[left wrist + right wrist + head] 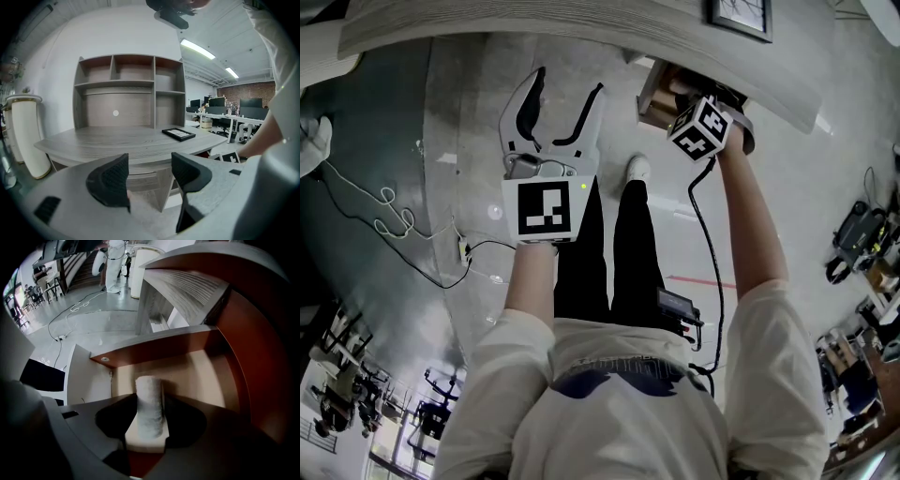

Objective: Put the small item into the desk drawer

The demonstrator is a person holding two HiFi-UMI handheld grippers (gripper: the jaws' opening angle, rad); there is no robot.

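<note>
Right gripper [149,401]: pointed steeply down into the open desk drawer [253,362], its dark padded jaws apart on either side of the small item [149,404] and apparently not pressing it. The item is a white roll with a nubbly, towel-like surface, standing upright on the drawer's pale smooth floor. The drawer's walls are reddish-brown board. Left gripper [150,161]: held outside and to the left of the drawer, with ribbed black pads spread and nothing between them. Above the drawer lies the curved desk top [117,140] of grey wood grain, bearing a flat black-framed picture [178,134]. Farther back from the drawer stands a shelf unit [126,89] of open compartments.
</note>
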